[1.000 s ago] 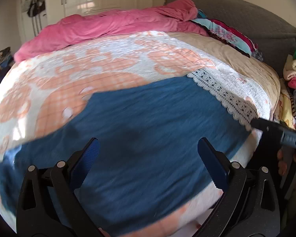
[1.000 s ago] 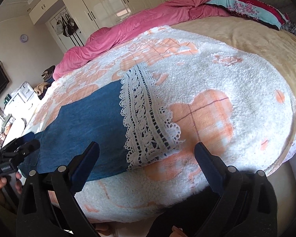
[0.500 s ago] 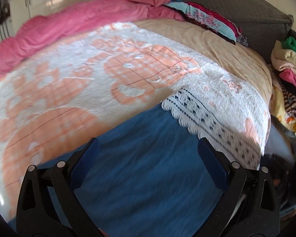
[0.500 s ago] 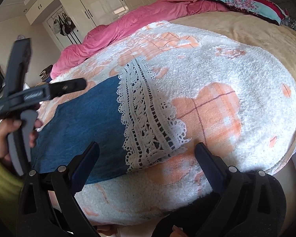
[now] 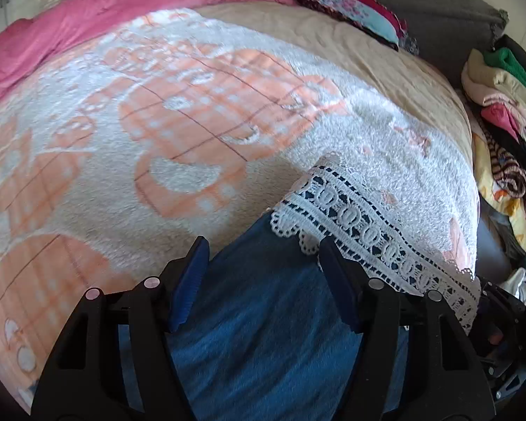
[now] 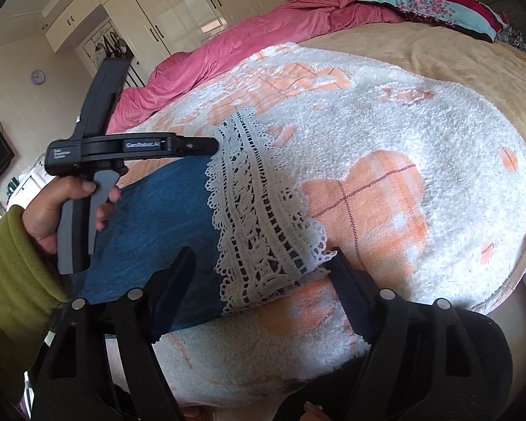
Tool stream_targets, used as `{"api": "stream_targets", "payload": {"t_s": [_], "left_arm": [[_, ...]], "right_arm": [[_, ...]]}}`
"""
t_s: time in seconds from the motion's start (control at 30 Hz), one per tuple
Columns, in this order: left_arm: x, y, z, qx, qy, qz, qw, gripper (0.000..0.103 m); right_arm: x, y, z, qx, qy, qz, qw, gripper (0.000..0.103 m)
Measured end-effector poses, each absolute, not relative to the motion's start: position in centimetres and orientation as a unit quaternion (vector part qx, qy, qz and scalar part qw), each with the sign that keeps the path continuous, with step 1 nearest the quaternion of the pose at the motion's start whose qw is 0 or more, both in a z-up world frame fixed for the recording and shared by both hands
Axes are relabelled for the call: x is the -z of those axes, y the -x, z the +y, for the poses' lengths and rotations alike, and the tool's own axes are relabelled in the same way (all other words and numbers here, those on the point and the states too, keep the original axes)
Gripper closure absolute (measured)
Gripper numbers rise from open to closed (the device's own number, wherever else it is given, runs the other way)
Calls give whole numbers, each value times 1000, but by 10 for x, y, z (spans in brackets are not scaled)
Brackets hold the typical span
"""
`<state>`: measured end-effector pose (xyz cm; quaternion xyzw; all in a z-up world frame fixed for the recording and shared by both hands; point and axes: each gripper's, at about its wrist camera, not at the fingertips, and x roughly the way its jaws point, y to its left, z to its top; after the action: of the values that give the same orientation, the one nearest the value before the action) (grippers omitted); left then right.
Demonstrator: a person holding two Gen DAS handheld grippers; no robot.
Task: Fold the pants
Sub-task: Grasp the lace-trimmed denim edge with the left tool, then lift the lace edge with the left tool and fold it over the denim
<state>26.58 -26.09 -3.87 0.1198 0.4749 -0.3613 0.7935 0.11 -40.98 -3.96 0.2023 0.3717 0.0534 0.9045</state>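
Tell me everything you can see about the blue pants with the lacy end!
The blue pants look like soft denim, lying flat on the fluffy white-and-orange blanket. A wide white lace trim with small holes edges the hem. Both tongs, left and right, straddle that lacy end, one at each corner; neither visibly pinches it yet.

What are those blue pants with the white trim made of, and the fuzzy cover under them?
The pants look like denim or a similar cotton weave: matte blue with faint pale streaking. Their hem trim is white openwork lace, likely crocheted cotton, with dark showing through its holes. The blanket beneath looks like plush fleece, white and orange with a fuzzy pile. The exact fibres can't be told.
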Motion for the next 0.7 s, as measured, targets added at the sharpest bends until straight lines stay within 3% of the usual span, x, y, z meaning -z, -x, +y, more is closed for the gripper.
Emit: {"api": "stream_targets", "payload": {"t_s": [0.07, 0.33, 0.4, 0.47, 0.6, 0.7], "left_arm": [[42, -271, -265, 369, -122, 479, 787, 46], [50, -278, -270, 409, -112, 471, 773, 41], [49, -277, -269, 416, -106, 473, 769, 49], [48, -274, -269, 433, -99, 473, 761, 66], [51, -270, -273, 436, -103, 471, 760, 70], [52, -267, -276, 431, -117, 469, 762, 77]], "right_arm": [[39, -1, -410, -55, -203, 369, 905, 38], [39, -9, -407, -76, -205, 363, 906, 39], [40, -11, -405, -83, -204, 364, 905, 40], [41, -13, -405, -92, -207, 365, 903, 42], [42, -16, -402, -94, -207, 366, 902, 43], [42, -18, -402, -94, -207, 367, 902, 50]]}}
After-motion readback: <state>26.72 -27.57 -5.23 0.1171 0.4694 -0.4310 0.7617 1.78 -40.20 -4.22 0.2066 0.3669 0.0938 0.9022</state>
